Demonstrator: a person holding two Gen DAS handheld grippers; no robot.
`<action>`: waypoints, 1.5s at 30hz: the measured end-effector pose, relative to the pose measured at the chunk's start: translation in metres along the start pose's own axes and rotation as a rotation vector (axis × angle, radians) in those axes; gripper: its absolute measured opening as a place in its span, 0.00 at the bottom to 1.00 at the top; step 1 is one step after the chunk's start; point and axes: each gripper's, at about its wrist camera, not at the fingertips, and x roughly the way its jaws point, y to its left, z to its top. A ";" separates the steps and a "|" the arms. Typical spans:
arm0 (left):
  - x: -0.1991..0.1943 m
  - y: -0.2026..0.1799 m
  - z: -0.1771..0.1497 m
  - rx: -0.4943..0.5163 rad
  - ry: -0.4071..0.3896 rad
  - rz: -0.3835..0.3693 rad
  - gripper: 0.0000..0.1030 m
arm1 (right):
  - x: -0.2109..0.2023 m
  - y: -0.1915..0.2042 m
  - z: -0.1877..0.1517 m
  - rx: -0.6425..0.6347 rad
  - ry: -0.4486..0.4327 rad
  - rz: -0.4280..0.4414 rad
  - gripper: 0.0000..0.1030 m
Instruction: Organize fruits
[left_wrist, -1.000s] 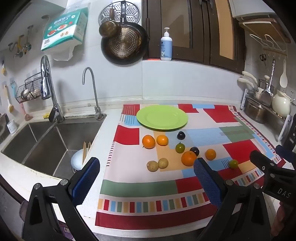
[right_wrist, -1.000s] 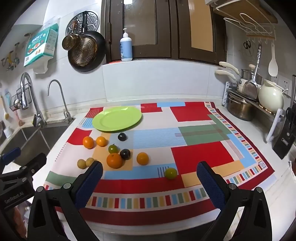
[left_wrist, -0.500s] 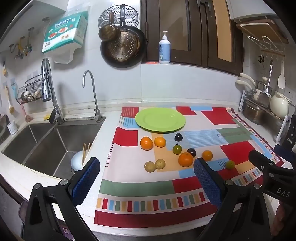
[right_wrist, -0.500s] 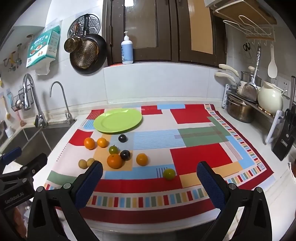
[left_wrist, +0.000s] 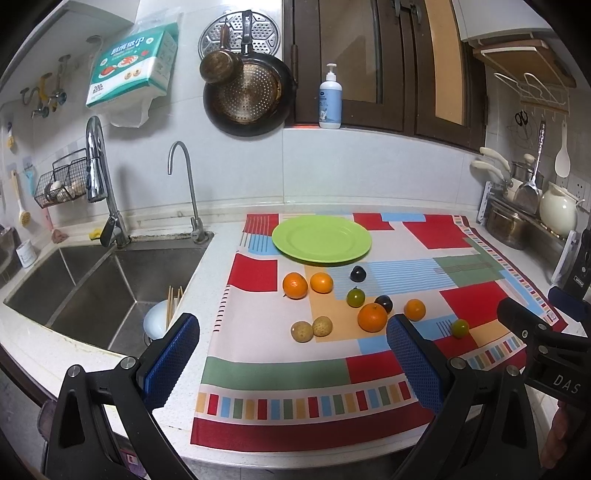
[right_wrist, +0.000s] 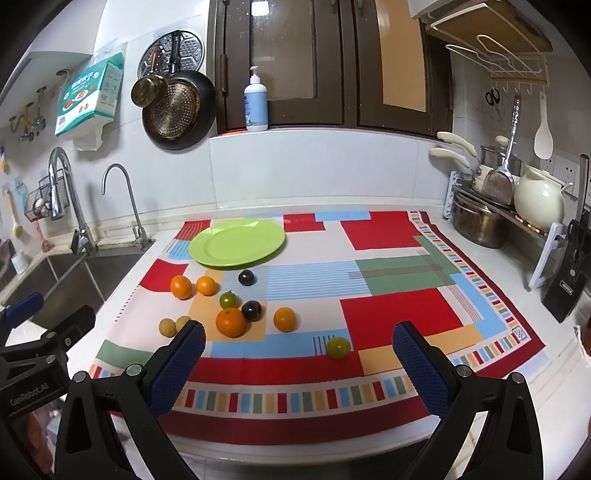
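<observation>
Partly hidden: tan fruit (right_wrist: 183, 322) behind right gripper (right_wrist: 301, 363) pad.

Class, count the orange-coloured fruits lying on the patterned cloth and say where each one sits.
4. Two oranges lie side by side just in front of the green plate: and. The largest is mid-cluster beside a dark plum. The fourth lies right of that plum. None appears hidden.

left gripper (left_wrist: 291, 360) spread wide, right gripper (right_wrist: 299, 363) likewise
</observation>
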 end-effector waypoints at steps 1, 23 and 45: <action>0.000 0.000 0.000 0.001 0.000 0.000 1.00 | 0.000 0.000 -0.001 0.001 0.000 0.000 1.00; 0.000 0.003 0.001 0.006 -0.005 -0.013 1.00 | -0.002 0.002 -0.002 0.003 -0.001 -0.006 0.99; 0.002 0.001 -0.001 0.014 -0.009 -0.028 1.00 | -0.004 -0.001 -0.002 0.006 0.005 -0.007 1.00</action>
